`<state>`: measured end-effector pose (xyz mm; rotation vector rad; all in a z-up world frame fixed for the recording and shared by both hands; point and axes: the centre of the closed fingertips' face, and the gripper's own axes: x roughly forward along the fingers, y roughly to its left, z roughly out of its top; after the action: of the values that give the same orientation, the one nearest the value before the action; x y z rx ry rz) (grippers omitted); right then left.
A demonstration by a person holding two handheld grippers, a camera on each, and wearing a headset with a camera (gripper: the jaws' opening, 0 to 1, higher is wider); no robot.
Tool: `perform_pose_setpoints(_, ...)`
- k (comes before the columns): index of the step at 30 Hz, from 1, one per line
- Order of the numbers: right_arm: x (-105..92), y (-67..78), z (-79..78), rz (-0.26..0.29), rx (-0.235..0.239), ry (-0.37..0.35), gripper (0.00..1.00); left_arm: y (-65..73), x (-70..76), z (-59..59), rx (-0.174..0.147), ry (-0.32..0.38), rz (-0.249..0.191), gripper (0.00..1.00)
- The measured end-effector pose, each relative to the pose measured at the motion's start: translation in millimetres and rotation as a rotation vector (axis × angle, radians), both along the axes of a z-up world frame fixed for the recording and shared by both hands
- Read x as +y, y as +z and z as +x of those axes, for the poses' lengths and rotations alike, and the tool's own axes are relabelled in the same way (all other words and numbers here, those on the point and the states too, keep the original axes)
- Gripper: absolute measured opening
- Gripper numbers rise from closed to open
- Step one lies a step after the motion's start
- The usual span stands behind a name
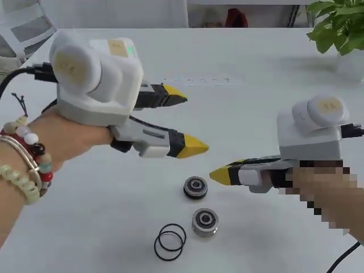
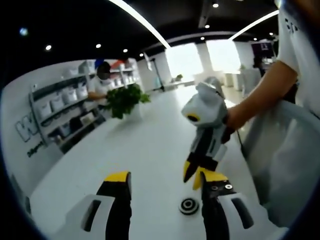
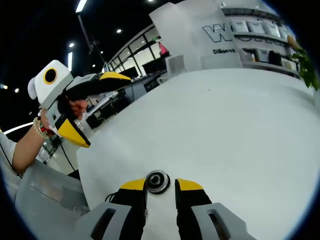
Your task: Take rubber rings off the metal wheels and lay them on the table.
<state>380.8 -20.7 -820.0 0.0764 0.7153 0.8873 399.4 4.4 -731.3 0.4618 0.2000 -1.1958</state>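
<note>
Left hand-held gripper [image 1: 194,123] gapes; head view shows rings [image 1: 170,242]

The left gripper [image 1: 192,123] is gripped in the left hand [image 1: 68,136] and pointed to the right. Its jaws are spread wide, with nothing held between them. The right gripper [image 1: 219,174] is gripped in the right hand [image 1: 318,182], held lower and pointed to the left. Its jaws are drawn close, a narrow gap is left, and nothing is held. The two sets of tips are near each other but apart.
</note>
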Motion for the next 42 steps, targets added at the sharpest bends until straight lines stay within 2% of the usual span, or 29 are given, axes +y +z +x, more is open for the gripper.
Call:
perform_pose_setpoints(4,2.1,-8.9,-3.2,-0.047,-0.036,0.060,0.19,-22.0,0.1,0.5,0.035,0.011,0.003,0.52)
perform_pose_setpoints(7,-1.8,-17.9,-2.2,-0.119,-0.082,0.097,0.18,-37.7,-1.5,-2.5,0.055,0.010,0.011,0.48)
perform_pose_setpoints(11,-2.1,-24.8,-3.1,-0.165,-0.103,0.124,0.23,-58.9,-2.8,-6.4,0.081,0.000,0.038,0.42)
perform_pose_setpoints(15,-0.7,-24.8,-3.2,-0.166,-0.110,0.137,0.22,-73.8,-3.1,-6.9,0.091,0.017,0.057,0.38)
perform_pose_setpoints(18,-0.4,-25.4,-2.6,-0.162,-0.104,0.139,0.22,-88.9,-3.6,-10.7,0.126,0.016,0.083,0.35)
perform_pose_setpoints(21,-0.8,-27.2,-3.5,-0.165,-0.094,0.137,0.22,-100.5,-3.9,-11.6,0.145,0.021,0.095,0.33)
perform_pose_setpoints(23,-1.2,-30.2,-4.4,-0.175,-0.089,0.141,0.21,-103.3,-6.3,-11.2,0.172,0.044,0.067,0.29)
perform_pose_setpoints(25,-0.9,-32.9,-5.6,-0.178,-0.080,0.145,0.21,-107.4,-7.9,-10.9,0.179,0.050,0.072,0.24)
perform_pose_setpoints(27,-1.0,-35.6,-7.0,-0.182,-0.070,0.148,0.21,-110.7,-9.0,-12.3,0.183,0.046,0.082,0.24)
perform_pose_setpoints(32,1.6,-36.0,-9.0,-0.182,-0.072,0.160,0.21,-114.9,-8.4,-11.2,0.190,0.057,0.093,0.20)
perform_pose_setpoints(37,3.1,-35.7,-9.9,-0.183,-0.077,0.168,0.20,-115.5,-9.3,-11.9,0.223,0.080,0.070,0.15)
perform_pose_setpoints(41,2.9,-35.5,-9.3,-0.184,-0.082,0.168,0.20,-117.0,-8.4,-12.4,0.227,0.083,0.072,0.15)
perform_pose_setpoints(42,2.9,-35.7,-9.5,-0.186,-0.083,0.170,0.20,-116.9,-8.0,-12.3,0.241,0.093,0.062,0.15)
